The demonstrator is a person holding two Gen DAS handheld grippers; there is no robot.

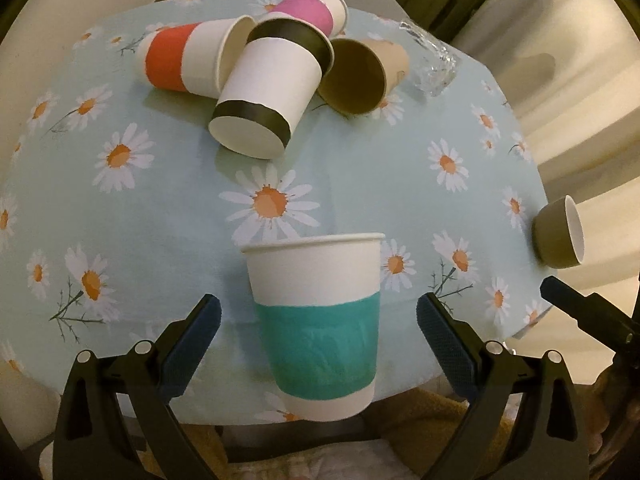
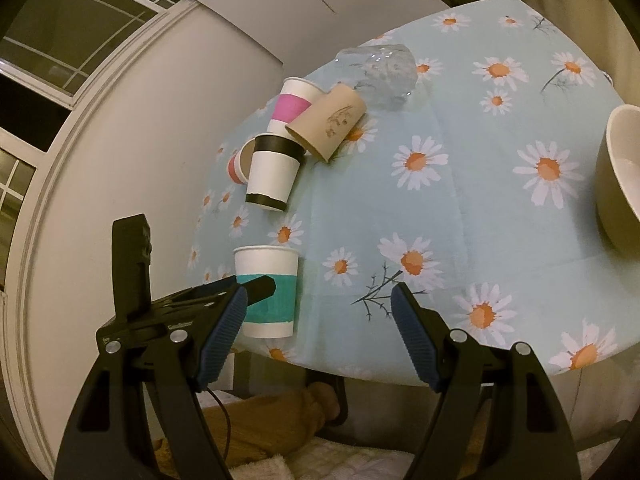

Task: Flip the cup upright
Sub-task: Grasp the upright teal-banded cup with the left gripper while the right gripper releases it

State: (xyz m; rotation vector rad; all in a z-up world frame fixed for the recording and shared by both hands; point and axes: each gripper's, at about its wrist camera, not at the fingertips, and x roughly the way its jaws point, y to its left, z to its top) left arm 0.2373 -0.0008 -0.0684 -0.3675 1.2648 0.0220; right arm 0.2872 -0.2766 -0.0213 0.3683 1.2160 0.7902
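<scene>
teal cup (image 1: pixel 316 320) upright between open left gripper (image 1: pixel 318 320)

Both views are dim, lit by warm indoor light that gives the walls a yellowish cast. The fisheye lens bends everything hard: the table (image 1: pixel 360 184) bulges like a dome and straight frames curve near the edges, with dark vignetting in the corners. Soft shadows fall just beside the cups ahead of the left gripper (image 1: pixel 318 320). Detail is grainy and slightly smeared, most on the teal cup (image 1: pixel 316 328) between its fingers. The clear glass (image 2: pixel 380 72), far ahead of the right gripper (image 2: pixel 316 312), shows faint glints and is hard to make out.
</scene>
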